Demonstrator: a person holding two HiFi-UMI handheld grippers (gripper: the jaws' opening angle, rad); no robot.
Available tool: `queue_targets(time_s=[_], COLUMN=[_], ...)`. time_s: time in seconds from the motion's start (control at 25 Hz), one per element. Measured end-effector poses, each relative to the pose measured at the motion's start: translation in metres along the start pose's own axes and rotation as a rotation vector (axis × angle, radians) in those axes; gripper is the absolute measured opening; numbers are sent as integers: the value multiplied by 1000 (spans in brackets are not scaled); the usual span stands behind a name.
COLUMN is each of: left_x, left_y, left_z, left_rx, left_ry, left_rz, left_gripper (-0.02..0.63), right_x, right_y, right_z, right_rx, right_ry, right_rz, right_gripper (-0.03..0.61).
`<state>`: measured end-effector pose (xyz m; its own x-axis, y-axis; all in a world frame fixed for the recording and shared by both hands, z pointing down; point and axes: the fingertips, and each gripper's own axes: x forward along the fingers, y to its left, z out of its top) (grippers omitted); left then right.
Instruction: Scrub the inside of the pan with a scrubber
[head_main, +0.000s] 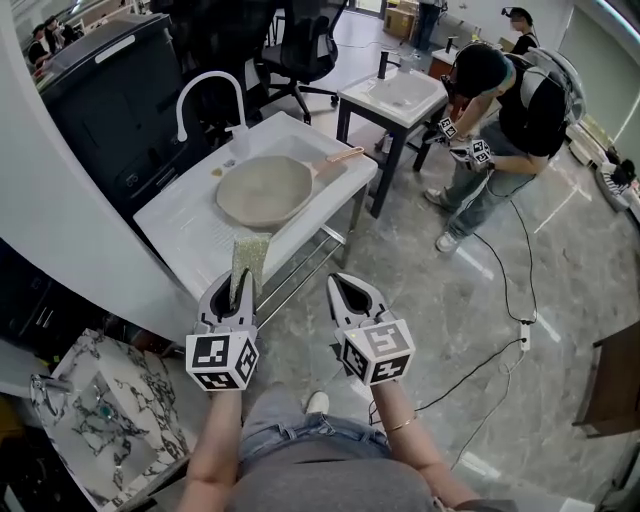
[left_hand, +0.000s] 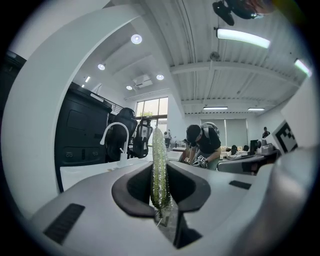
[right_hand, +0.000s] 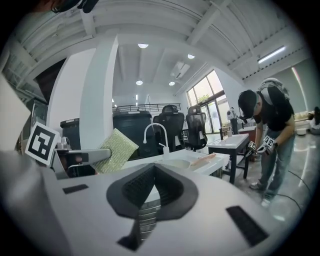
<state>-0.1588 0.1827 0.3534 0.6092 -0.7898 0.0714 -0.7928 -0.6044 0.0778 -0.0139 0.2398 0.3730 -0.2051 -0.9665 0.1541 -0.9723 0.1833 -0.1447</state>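
Left gripper (head_main: 238, 288): clamped on flat yellow-green scrubber pad (head_main: 250, 255), pad edge-up | right gripper (head_main: 351, 291): jaws together, empty | round grey pan with wooden handle (head_main: 265, 190): on white sink table (head_main: 190, 230), well ahead of both grippers, handle pointing far-right | nearer: left gripper, directly below pan

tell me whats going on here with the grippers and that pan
A person holds a gripper in each hand, standing a little back from the white sink table. The left gripper has a green scrubber pinched upright between its fingers. The right gripper is shut with nothing in it. The pan lies on the table, untouched, so scrubbing has not begun.
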Motion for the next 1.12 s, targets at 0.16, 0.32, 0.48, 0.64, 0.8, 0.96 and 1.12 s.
queue_targets(time_s=[0.16,0.32,0.48,0.64,0.8,0.96,1.12], left_x=[4,15,33,58,94,137,180], left_y=[-4,-7,-4,7,24,47,74], left_z=[3,-2,-5,-13,-16,-14,-11], left_rx=[18,11,10,-7,-27,-33,-46], left_ry=[4,12,14,31,38,42,54], left_rz=[1,-1,-3,11,22,17,22], left_gripper=[66,66,66,66,66,66,66], right_x=[0,1,10,27,61,109,161], right_y=[-5,-14,-28,-44,-65,-80,-93], right_z=[2,3,5,5,6,10,20], right_rx=[4,2,1,0,0,-4,-14], right_ry=[-7,-13,-11,1,20,38,57], right_rz=[6,0,-15,-28,-32,-29,-18], right_gripper=[11,11,11,11,11,11,11])
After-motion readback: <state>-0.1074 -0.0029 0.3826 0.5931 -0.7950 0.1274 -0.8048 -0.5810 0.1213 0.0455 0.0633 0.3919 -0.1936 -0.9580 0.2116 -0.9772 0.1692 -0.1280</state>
